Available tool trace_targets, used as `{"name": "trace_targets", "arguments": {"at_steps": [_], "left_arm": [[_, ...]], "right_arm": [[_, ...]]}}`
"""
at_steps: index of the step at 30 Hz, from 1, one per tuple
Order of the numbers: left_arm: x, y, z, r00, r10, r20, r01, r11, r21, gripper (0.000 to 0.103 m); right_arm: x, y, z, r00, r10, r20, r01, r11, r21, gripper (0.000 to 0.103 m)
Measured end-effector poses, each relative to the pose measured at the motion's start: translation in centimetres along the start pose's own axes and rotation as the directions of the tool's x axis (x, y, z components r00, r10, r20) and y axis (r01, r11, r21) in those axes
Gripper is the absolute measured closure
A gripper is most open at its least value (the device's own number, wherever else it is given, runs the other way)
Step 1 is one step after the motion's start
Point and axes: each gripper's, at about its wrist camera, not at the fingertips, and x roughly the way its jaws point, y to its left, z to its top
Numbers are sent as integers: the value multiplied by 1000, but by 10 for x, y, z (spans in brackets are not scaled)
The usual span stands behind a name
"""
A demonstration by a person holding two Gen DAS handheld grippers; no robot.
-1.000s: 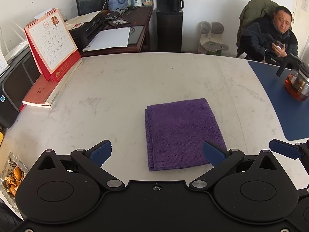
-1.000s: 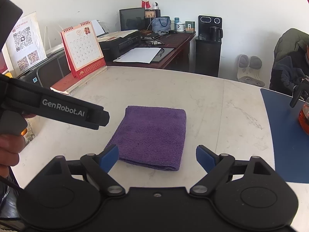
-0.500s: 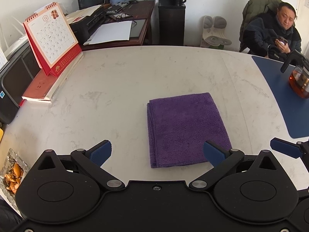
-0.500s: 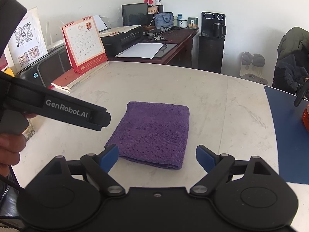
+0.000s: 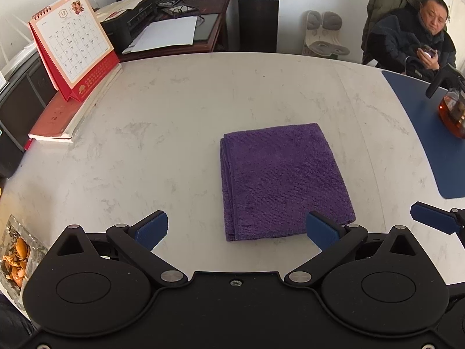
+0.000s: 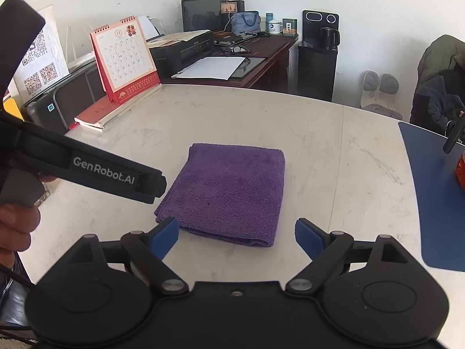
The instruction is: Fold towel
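Towel [image 5: 282, 180]: purple, folded into a flat rectangle, lying mid-worktop [image 5: 174, 122] toward the near edge. Left gripper [image 5: 237, 229]: jaws wide, empty, above the towel's near edge. Right gripper [image 6: 237, 237]: jaws wide, empty, likewise.

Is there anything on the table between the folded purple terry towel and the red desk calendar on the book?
Nothing. In the left wrist view the stretch between the purple towel and the red desk calendar is bare white marble tabletop.
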Motion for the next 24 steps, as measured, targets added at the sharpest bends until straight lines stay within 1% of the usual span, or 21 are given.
{"name": "trace_targets", "arguments": {"at_steps": [14,24], "left_arm": [[8,-4,-3,999,6,-42,-5,1000,12,0],[11,-7,-1,999,7,-52,-6,1000,20,0]], "right_arm": [[7,-2,-4,1000,2,-27,-1,1000,6,17],[9,-4,-3,999,3,-34,-3,1000,12,17]]}}
